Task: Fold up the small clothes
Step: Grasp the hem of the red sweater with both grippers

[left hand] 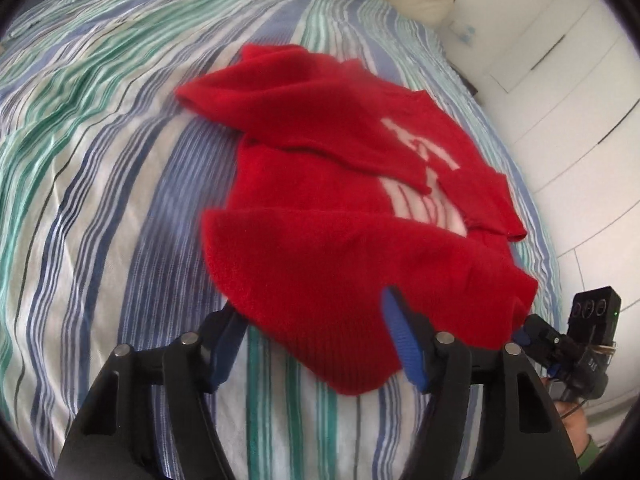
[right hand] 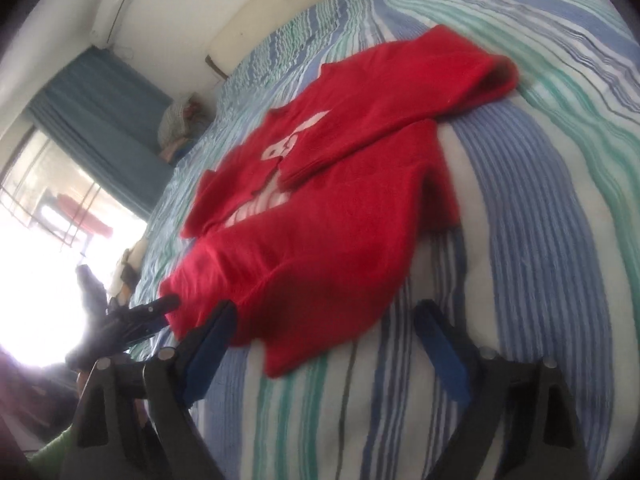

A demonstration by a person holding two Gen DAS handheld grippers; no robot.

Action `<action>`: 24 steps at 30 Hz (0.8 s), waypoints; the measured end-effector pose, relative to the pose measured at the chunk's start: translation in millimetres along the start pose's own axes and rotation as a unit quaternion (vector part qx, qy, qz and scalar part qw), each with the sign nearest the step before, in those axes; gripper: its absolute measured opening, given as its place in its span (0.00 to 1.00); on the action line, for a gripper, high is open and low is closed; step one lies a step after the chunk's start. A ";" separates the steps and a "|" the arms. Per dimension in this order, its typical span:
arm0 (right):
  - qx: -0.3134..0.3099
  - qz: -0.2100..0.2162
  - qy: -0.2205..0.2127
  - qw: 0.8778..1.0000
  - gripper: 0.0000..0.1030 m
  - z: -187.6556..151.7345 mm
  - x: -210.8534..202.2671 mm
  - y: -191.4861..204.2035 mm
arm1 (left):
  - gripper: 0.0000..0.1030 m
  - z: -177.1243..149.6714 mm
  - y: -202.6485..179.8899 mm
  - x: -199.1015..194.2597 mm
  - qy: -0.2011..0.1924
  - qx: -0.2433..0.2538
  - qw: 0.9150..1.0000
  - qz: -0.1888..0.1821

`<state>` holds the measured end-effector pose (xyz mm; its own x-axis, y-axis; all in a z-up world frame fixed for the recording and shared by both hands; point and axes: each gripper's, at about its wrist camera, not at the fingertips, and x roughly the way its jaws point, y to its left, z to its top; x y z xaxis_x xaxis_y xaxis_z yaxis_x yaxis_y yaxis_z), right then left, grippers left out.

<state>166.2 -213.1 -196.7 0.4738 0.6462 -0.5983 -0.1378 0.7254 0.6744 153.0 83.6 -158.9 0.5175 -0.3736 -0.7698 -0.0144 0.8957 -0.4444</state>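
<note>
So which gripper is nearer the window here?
Left. The left gripper is at the red shirt's hem corner on the window side; the right gripper straddles the hem farther from it.

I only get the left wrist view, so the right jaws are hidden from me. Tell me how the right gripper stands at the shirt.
Observer: The right gripper is open, with the shirt's hem corner lying between its fingers.
Operator: Say where each finger is.
Observer: One finger is at the hem's edge. The other is over bare sheet, clear of the shirt.
Operator: Name what lies past the shirt on that side.
Observer: A bright window with a blue curtain.
</note>
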 end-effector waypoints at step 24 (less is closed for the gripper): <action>0.073 0.049 0.111 0.990 0.08 -16.2 -38.6 24.4 | 0.02 -27.2 -0.9 -77.9 0.098 0.078 0.992 0.000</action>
<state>130.5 -216.5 -164.1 0.2598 0.7590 -0.5970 -0.0389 0.6259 0.7789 89.5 105.4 -111.0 0.3406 -0.3996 -0.8511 0.1268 0.9165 -0.3795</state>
